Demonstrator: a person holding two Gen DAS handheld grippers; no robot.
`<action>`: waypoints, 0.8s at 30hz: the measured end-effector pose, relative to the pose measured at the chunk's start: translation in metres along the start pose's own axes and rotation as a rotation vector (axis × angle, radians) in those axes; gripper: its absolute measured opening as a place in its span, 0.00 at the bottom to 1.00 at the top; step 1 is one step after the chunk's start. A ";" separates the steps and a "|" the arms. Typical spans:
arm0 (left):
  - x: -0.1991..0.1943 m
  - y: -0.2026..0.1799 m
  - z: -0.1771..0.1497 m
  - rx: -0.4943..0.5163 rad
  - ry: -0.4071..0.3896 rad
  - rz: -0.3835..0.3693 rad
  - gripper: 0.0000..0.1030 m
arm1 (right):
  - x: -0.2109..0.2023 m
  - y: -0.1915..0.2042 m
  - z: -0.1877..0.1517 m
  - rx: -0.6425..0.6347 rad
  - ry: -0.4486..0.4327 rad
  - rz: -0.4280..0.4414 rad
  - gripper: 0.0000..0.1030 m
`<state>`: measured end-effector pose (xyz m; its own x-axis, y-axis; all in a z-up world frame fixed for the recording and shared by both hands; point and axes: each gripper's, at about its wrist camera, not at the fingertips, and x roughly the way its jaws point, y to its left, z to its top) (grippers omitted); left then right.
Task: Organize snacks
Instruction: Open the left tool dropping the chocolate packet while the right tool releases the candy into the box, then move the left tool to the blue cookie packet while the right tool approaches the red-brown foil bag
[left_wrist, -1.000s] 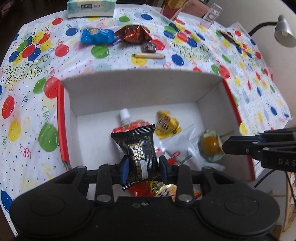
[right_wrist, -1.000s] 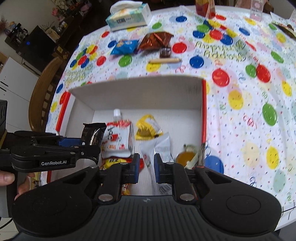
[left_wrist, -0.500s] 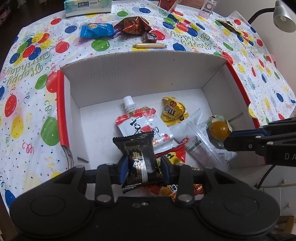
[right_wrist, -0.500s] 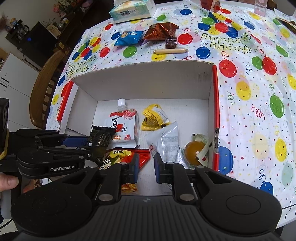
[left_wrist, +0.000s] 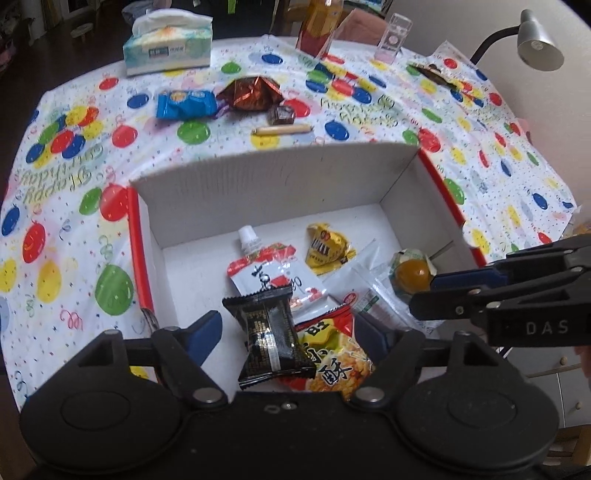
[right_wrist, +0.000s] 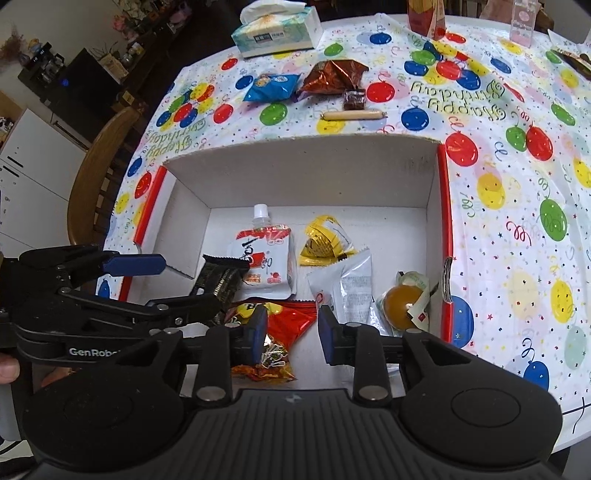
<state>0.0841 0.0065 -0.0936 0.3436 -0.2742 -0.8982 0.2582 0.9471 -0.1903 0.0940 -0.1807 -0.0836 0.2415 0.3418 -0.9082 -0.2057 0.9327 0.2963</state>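
A white cardboard box with red edges (left_wrist: 280, 184) (right_wrist: 303, 173) sits on the balloon tablecloth. My left gripper (left_wrist: 291, 326) (right_wrist: 188, 284) is open over the box's near left corner. A black snack packet (left_wrist: 269, 339) (right_wrist: 221, 280) stands loose between its spread fingers, leaning on a red-and-yellow bag (left_wrist: 332, 354) (right_wrist: 288, 321). Also in the box are a white spouted pouch (left_wrist: 269, 273), a yellow packet (left_wrist: 325, 247), a silver packet (right_wrist: 351, 284) and an orange jelly cup (left_wrist: 412, 273). My right gripper (right_wrist: 291, 325) (left_wrist: 423, 297) hovers open at the box's near right, holding nothing.
Beyond the box lie a blue packet (left_wrist: 184, 103), a brown foil bag (left_wrist: 251, 92), a small dark candy (left_wrist: 280, 114) and a tan stick (left_wrist: 282, 130). A tissue box (left_wrist: 168, 48) stands at the far edge. A wooden chair (right_wrist: 99, 177) is left of the table, a lamp (left_wrist: 539, 40) right.
My left gripper went from shut on the black packet to open, and the packet now rests in the box. The right gripper's fingers have spread a little wider.
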 end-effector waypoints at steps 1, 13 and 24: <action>-0.003 0.000 0.001 0.004 -0.009 0.002 0.80 | -0.002 0.001 0.000 -0.001 -0.003 -0.001 0.28; -0.036 0.003 0.017 0.008 -0.107 0.023 0.89 | -0.034 0.010 0.014 -0.025 -0.092 -0.008 0.56; -0.039 0.015 0.059 -0.045 -0.170 0.066 0.99 | -0.042 0.004 0.069 -0.088 -0.128 -0.024 0.75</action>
<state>0.1277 0.0217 -0.0384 0.5068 -0.2322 -0.8302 0.1911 0.9693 -0.1544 0.1488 -0.1831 -0.0241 0.3646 0.3367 -0.8681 -0.2792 0.9290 0.2431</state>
